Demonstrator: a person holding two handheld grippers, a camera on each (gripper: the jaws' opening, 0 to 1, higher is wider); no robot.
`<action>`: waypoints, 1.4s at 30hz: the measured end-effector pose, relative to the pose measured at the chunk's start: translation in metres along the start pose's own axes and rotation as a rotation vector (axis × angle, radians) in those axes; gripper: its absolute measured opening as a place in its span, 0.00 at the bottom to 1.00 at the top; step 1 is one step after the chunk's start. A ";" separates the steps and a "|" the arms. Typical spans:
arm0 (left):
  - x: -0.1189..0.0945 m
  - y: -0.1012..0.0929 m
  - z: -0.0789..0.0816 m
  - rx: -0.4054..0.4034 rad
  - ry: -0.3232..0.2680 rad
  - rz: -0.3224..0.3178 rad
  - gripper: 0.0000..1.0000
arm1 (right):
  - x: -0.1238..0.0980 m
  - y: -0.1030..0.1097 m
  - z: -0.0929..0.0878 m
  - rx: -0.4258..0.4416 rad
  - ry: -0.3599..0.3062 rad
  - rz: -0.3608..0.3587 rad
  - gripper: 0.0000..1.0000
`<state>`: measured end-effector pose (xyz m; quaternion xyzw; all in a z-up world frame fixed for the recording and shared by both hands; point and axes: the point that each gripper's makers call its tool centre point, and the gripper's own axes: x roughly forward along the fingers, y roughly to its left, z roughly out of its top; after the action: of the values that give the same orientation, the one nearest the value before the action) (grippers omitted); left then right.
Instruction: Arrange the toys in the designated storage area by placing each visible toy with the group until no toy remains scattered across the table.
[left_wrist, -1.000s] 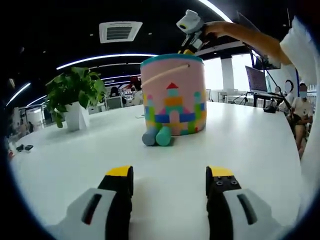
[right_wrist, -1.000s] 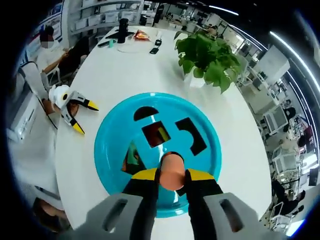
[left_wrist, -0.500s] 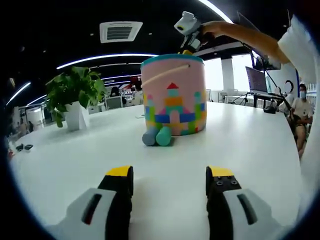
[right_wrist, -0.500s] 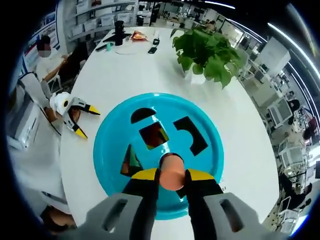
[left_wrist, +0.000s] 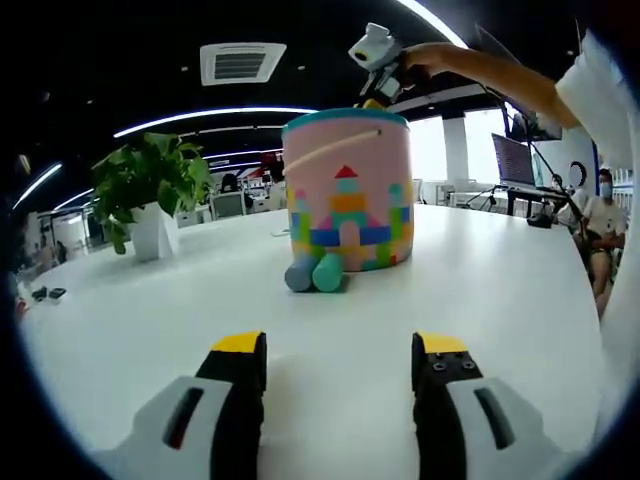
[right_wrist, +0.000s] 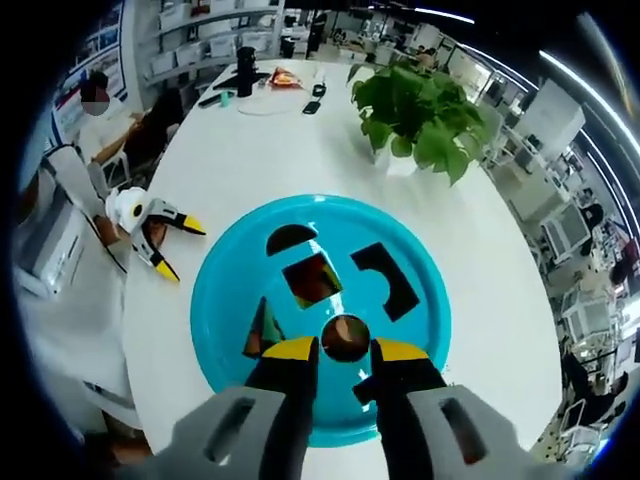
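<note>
The right gripper (right_wrist: 345, 349) is held with fingers apart and empty above the round hole of the teal lid (right_wrist: 420, 345). Two cylinder toys (left_wrist: 315, 272) are seen touching the pink bucket (left_wrist: 346, 190) on the worktop (left_wrist: 500, 300); the left gripper (left_wrist: 340, 360) fingers are apart.

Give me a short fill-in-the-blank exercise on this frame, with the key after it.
1. The bucket has a teal lid with shape-sorting ____ cut into it.
2. Two toy cylinders lie on the table at the ____ of the bucket.
3. The right hand-held gripper hovers over the ____ hole in the lid.
4. The left hand-held gripper holds ____ between its jaws.

Missing words: holes; foot; round; nothing
</note>
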<state>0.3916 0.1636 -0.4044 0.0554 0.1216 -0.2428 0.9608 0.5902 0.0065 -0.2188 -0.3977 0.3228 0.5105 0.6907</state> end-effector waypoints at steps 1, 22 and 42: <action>0.000 0.000 0.000 0.000 0.000 0.000 0.60 | 0.000 -0.001 -0.001 -0.001 0.003 -0.005 0.21; 0.001 0.000 0.000 0.002 0.003 0.001 0.60 | -0.041 0.054 0.051 -0.105 -0.413 -0.185 0.22; 0.001 0.000 -0.003 0.020 0.018 0.009 0.60 | 0.018 0.182 0.031 0.011 -0.658 -0.112 0.28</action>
<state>0.3923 0.1639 -0.4073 0.0677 0.1274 -0.2392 0.9602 0.4213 0.0712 -0.2590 -0.2248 0.0628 0.5711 0.7870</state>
